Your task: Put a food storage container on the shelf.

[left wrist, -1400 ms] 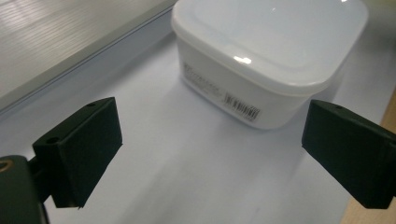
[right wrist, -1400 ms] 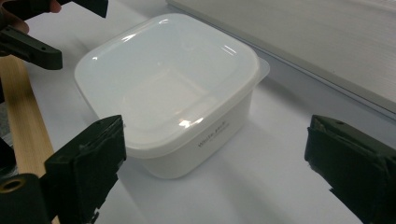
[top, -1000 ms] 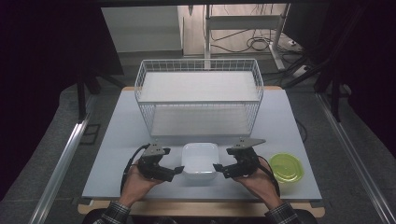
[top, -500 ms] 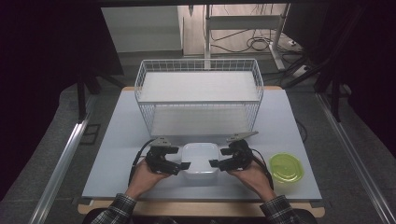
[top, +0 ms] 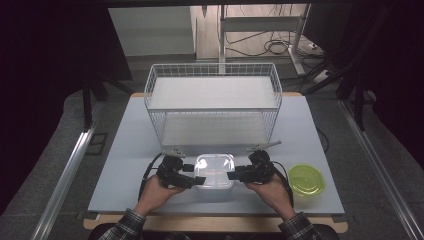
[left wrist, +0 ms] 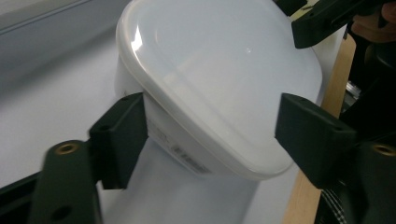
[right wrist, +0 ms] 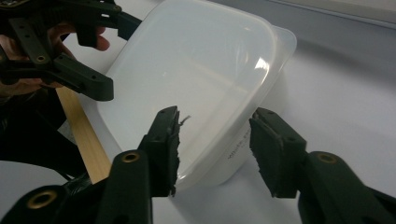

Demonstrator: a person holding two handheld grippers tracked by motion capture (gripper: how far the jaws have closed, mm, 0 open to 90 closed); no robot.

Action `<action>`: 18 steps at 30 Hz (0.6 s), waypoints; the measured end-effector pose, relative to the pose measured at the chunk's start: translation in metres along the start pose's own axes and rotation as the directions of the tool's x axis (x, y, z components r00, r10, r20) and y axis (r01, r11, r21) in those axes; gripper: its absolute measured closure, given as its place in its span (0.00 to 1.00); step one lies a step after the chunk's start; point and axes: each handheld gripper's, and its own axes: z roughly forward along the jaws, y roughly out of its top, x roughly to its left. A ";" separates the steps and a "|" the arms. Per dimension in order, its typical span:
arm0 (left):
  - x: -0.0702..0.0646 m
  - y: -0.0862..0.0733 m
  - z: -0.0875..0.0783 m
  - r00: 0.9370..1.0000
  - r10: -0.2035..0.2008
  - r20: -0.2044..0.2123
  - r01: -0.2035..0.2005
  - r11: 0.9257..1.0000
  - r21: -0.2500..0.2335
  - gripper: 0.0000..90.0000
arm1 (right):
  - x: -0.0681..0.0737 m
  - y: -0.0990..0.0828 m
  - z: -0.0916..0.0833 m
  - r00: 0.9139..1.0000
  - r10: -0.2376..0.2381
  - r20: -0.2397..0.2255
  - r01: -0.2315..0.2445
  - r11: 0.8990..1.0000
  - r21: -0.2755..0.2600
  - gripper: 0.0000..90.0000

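The clear plastic container point(top: 214, 170) sits at the near edge of the worktop point(top: 125, 150), in front of the wire basket point(top: 214, 102), with its green lid point(top: 305, 179) lying apart to the right. I hold my left gripper point(top: 192, 179) at the container's left side and my right gripper point(top: 236, 176) at its right side.

In the left gripper view the jaws stand apart, straddling the container's rim point(left wrist: 154, 98) without clamping it. In the right gripper view the jaws are also apart, one inside the wall point(right wrist: 233, 144) and one outside.

Judged step: a two-sided grasp on the container. To do it well:

1. Seat each gripper fully over the rim before closing.
2. Close both sides evenly; the thin wall will likely flex.
3. Keep the container level when lifting.
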 end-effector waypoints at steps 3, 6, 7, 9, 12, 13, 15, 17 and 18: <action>-0.006 -0.004 -0.006 1.000 -0.010 -0.018 0.010 1.000 -0.015 0.42 | 0.005 -0.004 -0.004 1.000 0.005 0.013 -0.005 1.000 -0.014 0.66; -0.011 -0.009 -0.009 0.999 -0.031 -0.030 0.030 0.999 -0.029 0.51 | 0.010 -0.008 -0.007 1.000 0.016 0.026 -0.015 0.999 -0.030 0.69; -0.013 -0.010 -0.011 0.999 -0.036 -0.039 0.034 0.999 -0.035 0.53 | 0.011 -0.009 -0.008 0.999 0.018 0.030 -0.017 0.999 -0.035 0.70; -0.016 -0.012 -0.015 0.998 -0.040 -0.054 0.037 0.998 -0.049 0.60 | 0.014 -0.012 -0.009 0.999 0.038 0.038 -0.037 0.998 -0.046 0.72; -0.017 -0.013 -0.016 0.996 -0.063 -0.055 0.060 0.996 -0.061 0.66 | 0.014 -0.015 -0.010 0.997 0.070 0.031 -0.068 0.996 -0.062 0.74; -0.018 -0.013 -0.016 0.996 -0.066 -0.058 0.062 0.996 -0.061 0.66 | 0.014 -0.015 -0.010 0.996 0.079 0.031 -0.077 0.995 -0.064 0.75; -0.019 -0.012 -0.016 0.995 -0.074 -0.065 0.070 0.996 -0.059 0.67 | 0.015 -0.017 -0.010 0.995 0.092 0.033 -0.089 0.993 -0.073 0.76; -0.022 -0.012 -0.016 0.994 -0.074 -0.087 0.068 0.995 -0.066 0.68 | 0.017 -0.017 -0.011 0.995 0.088 0.046 -0.085 0.994 -0.075 0.76; -0.023 -0.012 -0.016 0.993 -0.074 -0.092 0.068 0.995 -0.069 0.69 | 0.019 -0.017 -0.011 0.995 0.085 0.058 -0.081 0.993 -0.082 0.77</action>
